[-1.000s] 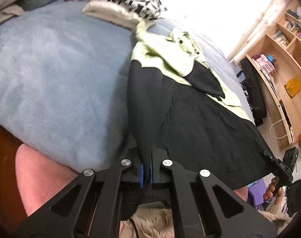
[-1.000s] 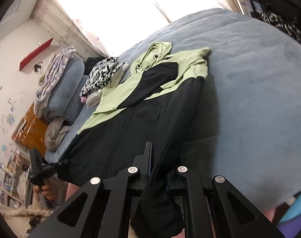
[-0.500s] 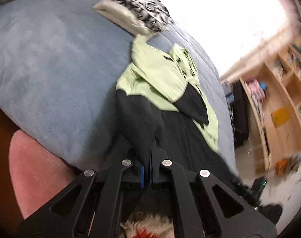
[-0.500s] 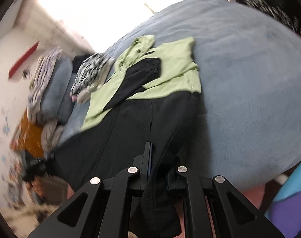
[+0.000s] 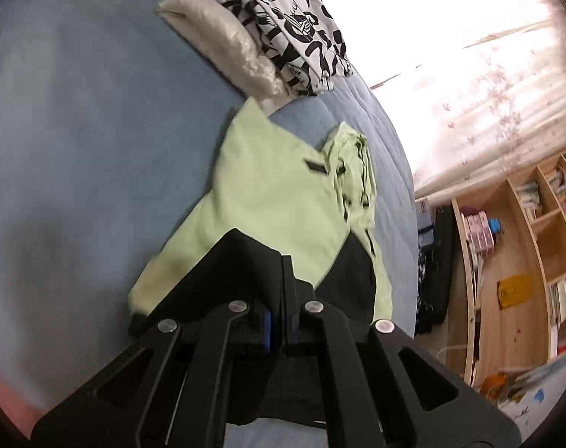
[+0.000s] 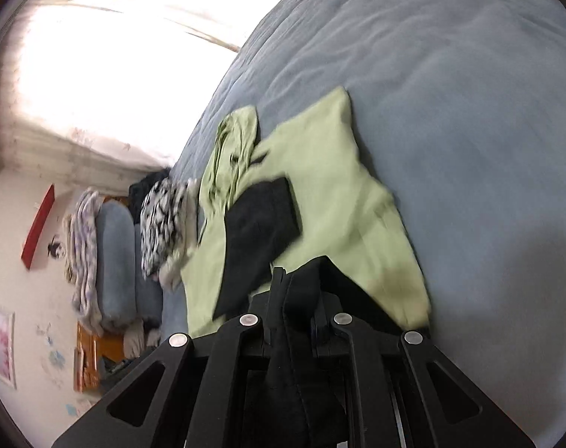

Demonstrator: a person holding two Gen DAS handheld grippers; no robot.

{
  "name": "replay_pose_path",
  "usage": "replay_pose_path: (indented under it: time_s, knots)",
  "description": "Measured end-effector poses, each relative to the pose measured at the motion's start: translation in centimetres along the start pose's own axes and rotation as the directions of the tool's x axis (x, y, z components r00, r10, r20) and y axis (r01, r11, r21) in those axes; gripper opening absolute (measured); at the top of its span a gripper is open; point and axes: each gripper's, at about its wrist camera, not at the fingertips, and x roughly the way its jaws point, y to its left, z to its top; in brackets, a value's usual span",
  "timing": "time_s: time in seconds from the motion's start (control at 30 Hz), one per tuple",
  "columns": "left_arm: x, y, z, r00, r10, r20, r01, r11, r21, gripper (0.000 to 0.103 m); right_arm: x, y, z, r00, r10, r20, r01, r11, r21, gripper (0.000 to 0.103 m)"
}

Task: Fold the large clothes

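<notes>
Both the left gripper (image 5: 279,298) and right gripper (image 6: 296,298) pinch the hoodie's (image 5: 283,201) black hem over the bed (image 5: 77,112); only the left view shows shelves (image 5: 537,246) holding books.

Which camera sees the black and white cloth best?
The left wrist view: the black and white cloth is big and sharp there, lying by a pale pillow. In the right wrist view it is small and blurry.

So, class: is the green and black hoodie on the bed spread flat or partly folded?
Partly folded. Both grippers, left and right, pinch the hoodie's black hem, carried up over its green chest on the bed.
</notes>
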Motion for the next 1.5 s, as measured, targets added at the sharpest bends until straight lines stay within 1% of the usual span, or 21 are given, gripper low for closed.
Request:
replay_pose_path:
  time_s: [0.1,0.13,0.17,0.23,0.27,0.33,0.37,0.4,0.5,0.53,0.67,0.87,0.9,0.97,1.03,1.13,1.2,1.3,1.33,1.4,1.5]
  knots:
    - [3.7,-1.1,3.5,1.0,0.002,0.012,-0.002,1.0,-0.028,0.001,3.9,1.2,4.7,0.999,-0.021,0.027,0.019,0.997,0.068,0.014]
    - [5.1,-1.4,4.9,1.0,0.005,0.015,-0.004,0.999,-0.046,0.001,5.3,1.4,6.3,0.999,-0.029,0.03,0.026,0.995,0.095,0.027]
    - [6.5,-1.5,6.2,1.0,0.0,0.013,0.001,0.998,-0.068,0.002,6.9,1.3,8.0,0.999,-0.03,0.032,0.025,0.989,0.143,0.052]
    - [8.7,-1.3,8.4,1.0,-0.005,0.016,0.007,0.993,-0.114,0.004,8.9,1.1,10.0,0.998,-0.025,0.064,0.011,0.978,0.208,0.074]
    - [9.6,-1.1,9.3,1.0,-0.007,0.022,0.01,0.991,-0.131,0.009,9.8,1.2,11.0,0.995,-0.022,0.094,-0.001,0.972,0.236,0.082]
    - [10.6,-0.6,10.6,0.999,-0.004,0.044,0.01,0.988,-0.153,0.029,11.4,1.2,12.3,0.995,0.004,0.104,-0.029,0.97,0.241,0.084]
    - [11.0,-0.4,11.2,0.998,0.008,0.061,0.002,0.987,-0.16,0.042,12.3,1.3,13.0,0.994,0.023,0.102,-0.047,0.97,0.238,0.084]
    - [11.4,-0.4,11.7,0.996,0.028,0.079,-0.016,0.988,-0.152,0.047,12.9,1.5,13.4,0.995,0.029,0.1,-0.051,0.974,0.223,0.084]
    - [12.3,-0.7,12.4,0.995,0.082,0.063,-0.078,0.995,-0.053,0.047,14.1,2.4,14.2,0.995,-0.037,0.092,0.025,0.993,0.119,0.084]
    - [13.0,-1.1,12.5,0.993,0.108,0.051,-0.109,0.994,0.015,0.047,14.5,2.6,14.4,0.994,-0.068,0.09,0.062,0.996,0.07,0.084]
    - [14.7,-1.7,11.9,0.981,0.192,0.014,-0.19,0.956,0.225,0.047,16.2,2.9,15.5,0.975,-0.2,0.102,0.207,0.976,-0.071,0.084]
    - [16.6,-2.5,10.5,0.961,0.277,0.005,-0.245,0.84,0.484,0.047,18.4,2.5,16.2,0.963,-0.249,0.1,0.265,0.941,-0.209,0.084]
    - [16.7,-2.7,10.4,0.962,0.275,-0.004,-0.232,0.82,0.524,0.047,19.0,2.7,16.3,0.958,-0.269,0.101,0.285,0.929,-0.234,0.084]
    - [16.2,-2.9,10.0,0.968,0.248,-0.029,-0.187,0.798,0.572,0.047,19.7,2.6,16.3,0.951,-0.293,0.099,0.31,0.911,-0.272,0.084]
    - [15.6,-3.4,9.7,0.975,0.221,-0.036,-0.151,0.765,0.627,0.047,20.8,2.2,16.1,0.945,-0.317,0.086,0.328,0.897,-0.297,0.084]
    - [14.8,-4.0,9.1,0.979,0.2,-0.048,-0.11,0.704,0.702,0.047,22.3,1.7,15.7,0.943,-0.326,0.07,0.331,0.891,-0.311,0.084]
    - [14.8,-4.2,8.4,0.975,0.218,-0.054,-0.102,0.646,0.757,0.048,23.3,1.6,15.5,0.939,-0.337,0.074,0.343,0.883,-0.319,0.084]
    - [16.1,-4.3,7.2,0.953,0.302,0.008,-0.165,0.497,0.852,0.048,23.7,1.1,15.2,0.939,-0.335,0.081,0.342,0.879,-0.332,0.084]
    - [16.5,-4.2,6.8,0.948,0.318,-0.007,-0.151,0.471,0.869,0.048,23.8,0.9,15.1,0.938,-0.335,0.083,0.343,0.877,-0.336,0.084]
    - [17.0,-4.1,6.3,0.942,0.334,-0.026,-0.131,0.439,0.889,0.048,23.9,0.9,14.9,0.939,-0.333,0.086,0.341,0.875,-0.342,0.084]
    - [17.4,-4.5,5.3,0.943,0.333,-0.024,-0.101,0.352,0.931,0.048,23.5,0.6,14.8,0.94,-0.329,0.089,0.338,0.87,-0.359,0.084]
